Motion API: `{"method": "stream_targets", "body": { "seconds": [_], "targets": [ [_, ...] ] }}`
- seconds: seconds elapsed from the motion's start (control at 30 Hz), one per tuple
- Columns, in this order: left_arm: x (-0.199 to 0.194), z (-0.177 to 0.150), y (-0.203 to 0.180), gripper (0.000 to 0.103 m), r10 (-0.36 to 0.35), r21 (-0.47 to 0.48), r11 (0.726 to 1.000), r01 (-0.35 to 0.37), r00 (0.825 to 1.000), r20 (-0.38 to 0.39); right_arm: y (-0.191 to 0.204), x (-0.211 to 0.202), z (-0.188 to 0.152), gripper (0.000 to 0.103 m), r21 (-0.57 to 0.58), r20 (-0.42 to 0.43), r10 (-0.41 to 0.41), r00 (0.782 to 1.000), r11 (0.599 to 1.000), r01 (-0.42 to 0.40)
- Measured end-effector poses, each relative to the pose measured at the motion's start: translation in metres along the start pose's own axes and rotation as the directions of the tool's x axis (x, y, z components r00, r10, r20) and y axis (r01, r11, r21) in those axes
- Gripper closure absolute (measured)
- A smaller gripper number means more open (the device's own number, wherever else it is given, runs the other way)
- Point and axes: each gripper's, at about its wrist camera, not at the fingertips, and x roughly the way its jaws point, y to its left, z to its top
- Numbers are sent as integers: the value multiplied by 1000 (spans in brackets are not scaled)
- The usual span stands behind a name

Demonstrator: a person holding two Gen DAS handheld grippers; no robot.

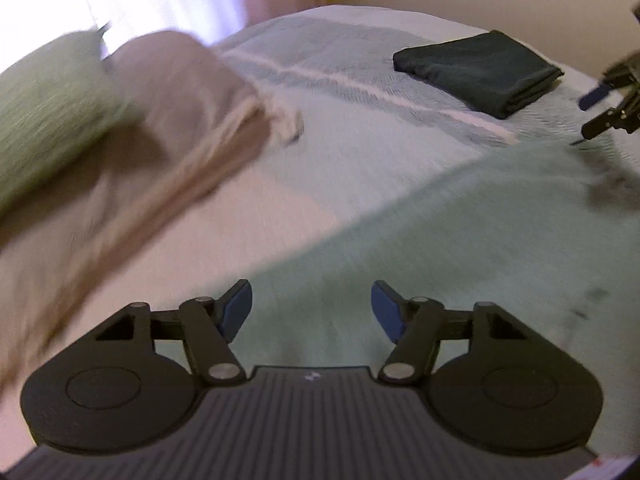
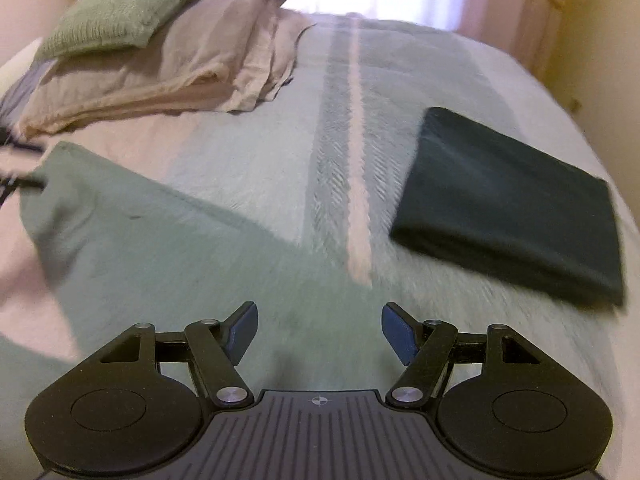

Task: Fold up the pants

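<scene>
Light green pants (image 1: 440,240) lie spread flat on the bed, filling the lower part of both views (image 2: 160,240). My left gripper (image 1: 311,308) hovers low over them, jaws wide open with nothing between the blue pads. My right gripper (image 2: 320,332) is open as well, also just above the green cloth. In the left wrist view the right gripper (image 1: 588,114) shows at the far right edge, over the pants' far side. In the right wrist view the left gripper (image 2: 20,168) is a dark blur at the left edge, by a corner of the pants.
A folded dark green garment (image 2: 508,208) rests on the striped pale bedspread (image 2: 352,120), also seen as the dark garment (image 1: 480,72). A folded beige blanket (image 2: 180,64) and a green pillow (image 2: 128,4) sit at the bed's head. A wall and curtain lie behind.
</scene>
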Motion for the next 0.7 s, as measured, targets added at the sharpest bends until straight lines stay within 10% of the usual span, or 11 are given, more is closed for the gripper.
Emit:
{"method": "stream_targets", "body": {
  "seconds": [0.37, 0.43, 0.57, 0.7],
  "targets": [
    [140, -2, 38, 44, -94, 276, 949, 152, 973, -212, -28, 122, 27, 37, -111, -149, 128, 980, 983, -145],
    [148, -5, 39, 41, -93, 256, 955, 152, 969, -227, -25, 134, 22, 54, -135, -192, 140, 971, 977, -167],
    [141, -15, 12, 92, -71, 341, 930, 137, 977, -201, -16, 128, 18, 92, -152, -167, 128, 978, 976, -154],
    [112, -27, -6, 96, 38, 421, 907, 8, 994, -101, 9, 88, 10, 97, -225, -54, 29, 998, 973, -40]
  ]
}}
